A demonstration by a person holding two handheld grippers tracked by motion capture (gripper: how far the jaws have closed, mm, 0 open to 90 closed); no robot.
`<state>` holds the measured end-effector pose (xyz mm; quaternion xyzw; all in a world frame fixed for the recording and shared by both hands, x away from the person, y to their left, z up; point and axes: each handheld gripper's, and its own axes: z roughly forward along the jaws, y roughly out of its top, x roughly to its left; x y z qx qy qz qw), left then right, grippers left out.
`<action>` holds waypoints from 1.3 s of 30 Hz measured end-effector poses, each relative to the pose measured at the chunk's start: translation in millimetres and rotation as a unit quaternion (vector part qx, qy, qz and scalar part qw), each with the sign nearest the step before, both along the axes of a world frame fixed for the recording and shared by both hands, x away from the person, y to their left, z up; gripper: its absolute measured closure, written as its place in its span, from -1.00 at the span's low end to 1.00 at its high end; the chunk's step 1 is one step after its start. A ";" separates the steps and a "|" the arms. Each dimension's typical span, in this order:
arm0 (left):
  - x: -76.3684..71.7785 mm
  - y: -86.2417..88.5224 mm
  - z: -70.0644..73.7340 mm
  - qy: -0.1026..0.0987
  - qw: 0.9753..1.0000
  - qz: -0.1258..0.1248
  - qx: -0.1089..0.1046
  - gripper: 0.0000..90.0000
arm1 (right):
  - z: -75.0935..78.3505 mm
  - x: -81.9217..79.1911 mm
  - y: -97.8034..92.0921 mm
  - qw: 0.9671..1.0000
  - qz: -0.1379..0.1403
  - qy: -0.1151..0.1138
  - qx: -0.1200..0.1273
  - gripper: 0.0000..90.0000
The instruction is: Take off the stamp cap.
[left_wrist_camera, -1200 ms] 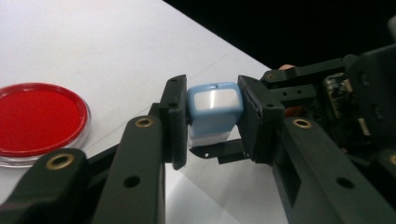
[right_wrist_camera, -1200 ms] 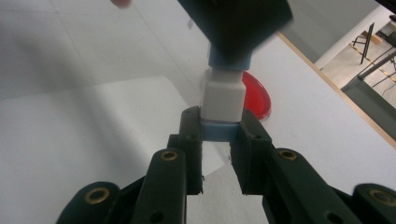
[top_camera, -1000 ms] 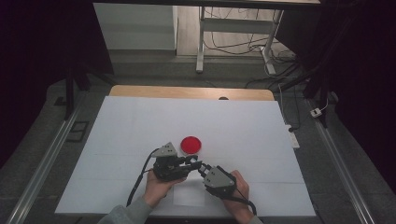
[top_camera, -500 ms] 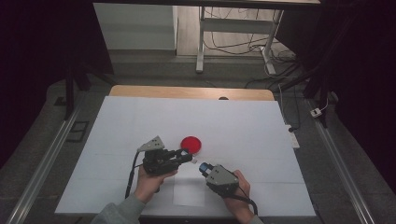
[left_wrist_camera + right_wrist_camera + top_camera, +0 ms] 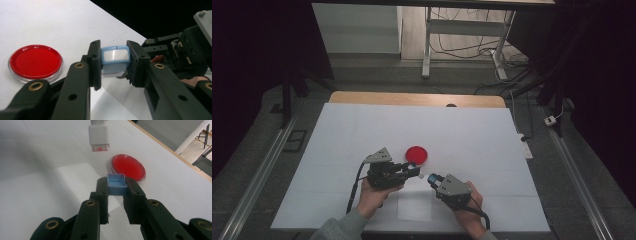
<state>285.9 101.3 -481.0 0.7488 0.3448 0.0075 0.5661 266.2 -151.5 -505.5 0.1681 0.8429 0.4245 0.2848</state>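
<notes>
Both grippers are clamped on small parts held just above the table, near the person's edge. Left gripper (image 5: 411,171) has its jaws closed on a small white plastic block with a pale blue end face (image 5: 115,61); right gripper (image 5: 432,178) has its jaws closed on a small blue plastic cap (image 5: 116,184) whose open, hollow side faces away from its camera. The two look like a body and its cap, pulled apart.

In the right gripper view the white block (image 5: 99,135) hangs ahead of and above the cap, its long axis running roughly toward the cap, with a reddish, open end pointing at it. A clear gap lies between the two parts; they are near but not touching, and slightly out of line. Any joining or further parting, I judge, turns on that shared axis: the cap's hollow would have to face the block's reddish end squarely.

Just beyond both grippers, a round clear plastic dish with a red inside (image 5: 416,154) lies flat on the white table sheet (image 5: 492,135), nearer the left gripper. A separate white paper rectangle (image 5: 414,207) lies between the hands.
</notes>
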 end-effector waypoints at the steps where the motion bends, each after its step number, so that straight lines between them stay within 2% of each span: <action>1: 0.0 0.7 0.1 0.000 1.000 0.000 0.002 0.49 | 0.1 0.1 -0.5 1.000 -0.001 0.001 -0.001 0.65; 9: -0.8 7.0 1.2 -0.006 1.000 0.003 0.018 0.49 | 0.7 2.7 -11.0 1.000 -0.007 0.015 0.013 0.65; 12: -1.2 8.8 1.7 -0.008 1.000 0.006 0.018 0.49 | 0.4 3.6 -14.5 1.000 -0.010 0.019 0.021 0.65; 21: -1.6 16.9 2.9 -0.008 1.000 0.013 0.018 0.49 | -0.9 5.4 -25.1 0.999 -0.019 0.022 0.024 0.65; 27: -2.9 23.9 4.3 -0.008 1.000 0.017 0.012 0.49 | -0.3 5.9 -39.3 0.999 -0.033 0.025 0.030 0.65; 39: -3.5 30.7 4.7 -0.010 1.000 0.022 0.015 0.49 | 0.2 5.0 -72.6 0.997 -0.061 0.035 0.044 0.65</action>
